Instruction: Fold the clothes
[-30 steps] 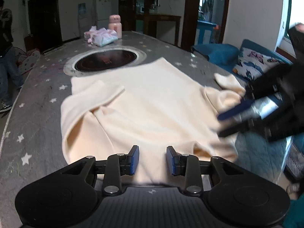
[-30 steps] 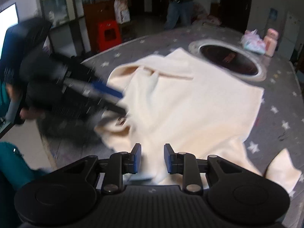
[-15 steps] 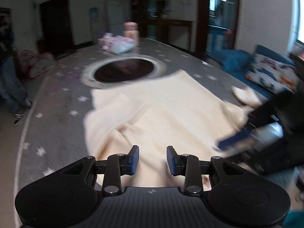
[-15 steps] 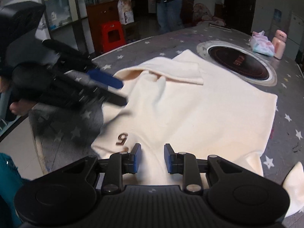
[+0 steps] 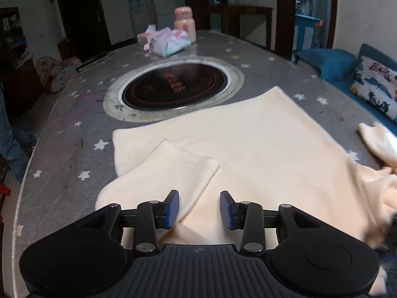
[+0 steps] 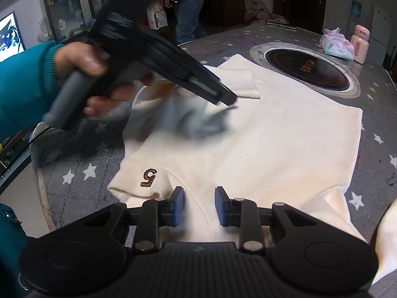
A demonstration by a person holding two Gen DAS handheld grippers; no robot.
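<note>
While my left gripper (image 5: pixel 199 207) tilted down over the cream shirt (image 5: pixel 260 149), jaws just widening, empty.
My right gripper (image 6: pixel 199 206) hovered over it too, fingers apart, gripping nothing.

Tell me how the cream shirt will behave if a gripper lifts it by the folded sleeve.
The cream shirt probably drapes limply: it lies flat with soft wrinkles. The folded sleeve would likely unfold when raised, since nothing pins it. It looks light, so the table offers little hold.

Shirt (image 5: pixel 260 149) spread on table (image 5: pixel 62 154), hob (image 5: pixel 173 87) behind it, tissue pack (image 5: pixel 166 41) and jar (image 5: pixel 184 24) beyond hob
</note>
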